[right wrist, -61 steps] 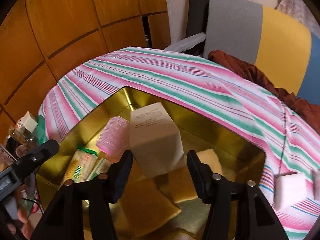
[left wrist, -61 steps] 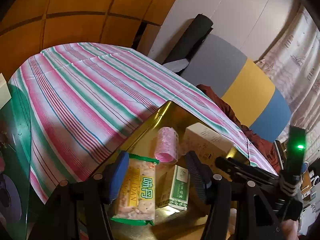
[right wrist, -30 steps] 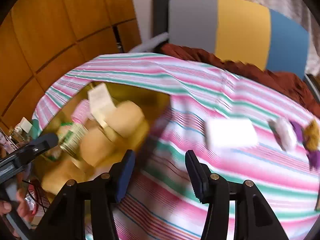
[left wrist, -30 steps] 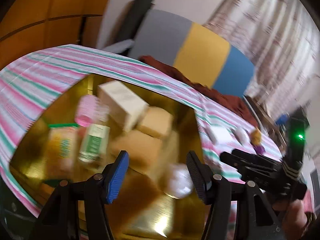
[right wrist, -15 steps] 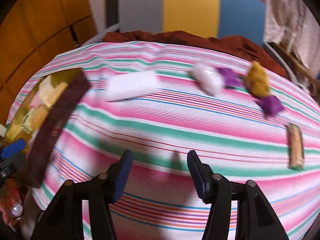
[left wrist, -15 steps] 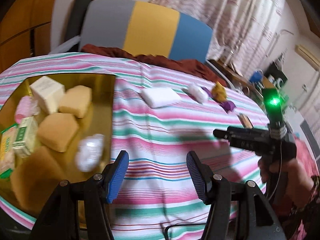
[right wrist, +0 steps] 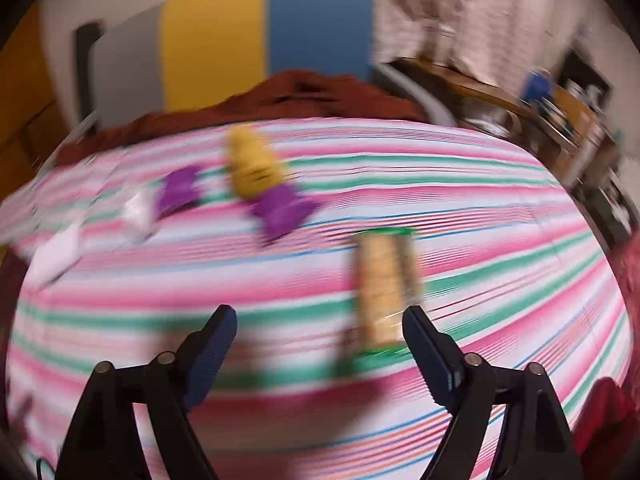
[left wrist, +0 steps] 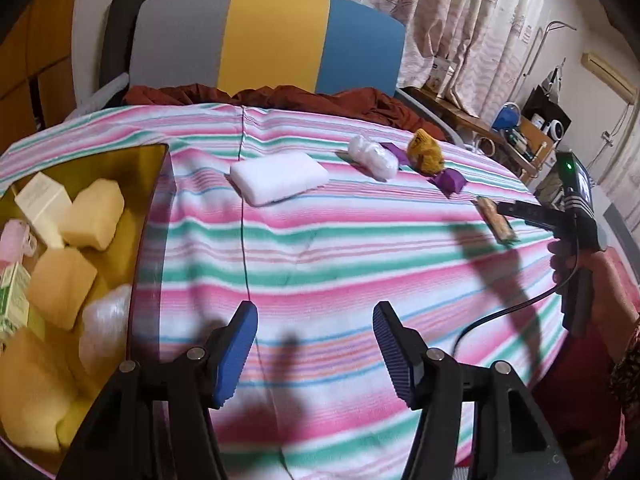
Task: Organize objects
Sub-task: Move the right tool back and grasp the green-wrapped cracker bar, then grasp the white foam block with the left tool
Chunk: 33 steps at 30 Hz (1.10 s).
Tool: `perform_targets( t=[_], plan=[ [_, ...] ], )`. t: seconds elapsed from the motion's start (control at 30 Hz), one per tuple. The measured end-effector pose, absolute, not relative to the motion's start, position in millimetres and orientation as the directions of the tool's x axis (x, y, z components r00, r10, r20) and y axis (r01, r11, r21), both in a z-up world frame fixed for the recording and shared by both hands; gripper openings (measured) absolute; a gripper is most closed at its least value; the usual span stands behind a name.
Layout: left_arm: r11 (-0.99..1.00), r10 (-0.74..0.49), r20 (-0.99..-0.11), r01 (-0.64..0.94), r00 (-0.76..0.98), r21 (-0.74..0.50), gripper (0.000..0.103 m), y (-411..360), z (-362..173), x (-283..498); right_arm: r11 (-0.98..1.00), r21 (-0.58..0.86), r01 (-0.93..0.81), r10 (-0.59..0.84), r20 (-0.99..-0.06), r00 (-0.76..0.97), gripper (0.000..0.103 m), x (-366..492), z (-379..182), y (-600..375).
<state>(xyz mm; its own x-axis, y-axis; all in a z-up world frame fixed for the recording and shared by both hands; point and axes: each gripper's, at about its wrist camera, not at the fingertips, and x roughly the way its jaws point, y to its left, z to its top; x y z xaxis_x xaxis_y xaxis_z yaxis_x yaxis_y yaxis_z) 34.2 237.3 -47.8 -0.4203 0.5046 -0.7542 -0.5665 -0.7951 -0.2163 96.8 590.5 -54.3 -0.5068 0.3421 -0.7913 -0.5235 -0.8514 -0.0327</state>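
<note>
My left gripper [left wrist: 316, 348] hangs open and empty over the striped cloth, right of the gold tray [left wrist: 120, 164]. The tray holds yellow sponges [left wrist: 94, 214], a white box [left wrist: 42, 200] and other packets. Loose on the cloth lie a white pad [left wrist: 280, 178], a white wrapped bundle [left wrist: 372, 156], a yellow-brown lump [left wrist: 426, 152], purple pieces [left wrist: 450, 182] and a snack bar [left wrist: 496, 220]. In the blurred right wrist view my right gripper [right wrist: 320, 344] is opening, with nothing gripped. The snack bar [right wrist: 386, 288] lies just ahead of it, close to the right finger.
A striped cloth [left wrist: 340, 248] covers the table. Behind it are a rumpled brown cloth [left wrist: 304, 98] and a grey, yellow and blue panel [left wrist: 272, 36]. A cluttered shelf [left wrist: 520, 132] stands at the far right. A hand [left wrist: 568, 256] holds the right gripper at the table's right edge.
Both views have swung right, from the gold tray to the loose items on the cloth. The right gripper's jaws have spread wider and now face the snack bar.
</note>
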Motion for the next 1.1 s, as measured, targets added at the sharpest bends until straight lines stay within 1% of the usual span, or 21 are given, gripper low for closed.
perform_targets(
  t=[0.07,0.13,0.33,0.4,0.47,0.53,0.57,0.7,0.8,0.9,1.03,1.1],
  plan=[
    [-0.801,0.495,-0.756,-0.561,-0.428,-0.207,0.061,242,-48,29,-0.818,0.002,-0.575,0.346,-0.797,-0.496,0.087,98,-61,619],
    [-0.81,0.483,-0.76,-0.552,-0.436,-0.198,0.061,248,-48,24,-0.797,0.059,-0.601,0.316,-0.807,-0.499,0.087,98,-69,640],
    [-0.827,0.456,-0.769,-0.532,-0.448,-0.181,0.061,262,-52,9,-0.773,0.122,-0.622,0.265,-0.829,-0.492,0.085,89,-88,664],
    [-0.838,0.442,-0.774,-0.517,-0.453,-0.176,0.061,266,-54,2,-0.78,0.121,-0.613,0.247,-0.842,-0.48,0.078,86,-93,662],
    [-0.847,0.431,-0.779,-0.503,-0.456,-0.174,0.061,268,-56,-7,-0.791,0.077,-0.607,0.261,-0.855,-0.448,0.061,81,-98,658],
    [-0.858,0.41,-0.782,-0.49,-0.469,-0.156,0.061,272,-56,-17,-0.81,0.026,-0.585,0.281,-0.859,-0.427,0.048,78,-97,651],
    [-0.862,0.4,-0.783,-0.485,-0.476,-0.146,0.061,275,-56,-22,-0.815,0.024,-0.578,0.277,-0.861,-0.426,0.048,79,-96,649],
    [-0.875,0.369,-0.783,-0.471,-0.501,-0.111,0.061,287,-51,-45,-0.833,0.101,-0.544,0.192,-0.87,-0.455,0.047,79,-94,636],
    [-0.88,0.358,-0.777,-0.465,-0.518,-0.095,0.065,299,-46,-66,-0.861,0.101,-0.498,0.159,-0.877,-0.454,0.047,76,-93,617],
    [-0.887,0.325,-0.789,-0.457,-0.522,-0.064,0.066,313,-49,-88,-0.878,0.095,-0.47,0.148,-0.879,-0.453,0.047,74,-92,608],
    [-0.897,0.308,-0.812,-0.435,-0.495,-0.075,0.066,324,-61,-115,-0.883,0.099,-0.459,0.137,-0.881,-0.453,0.047,76,-92,607],
    [-0.899,0.314,-0.824,-0.426,-0.471,-0.1,0.066,327,-69,-127,-0.88,0.108,-0.462,0.129,-0.882,-0.454,0.047,78,-91,608]
  ],
)
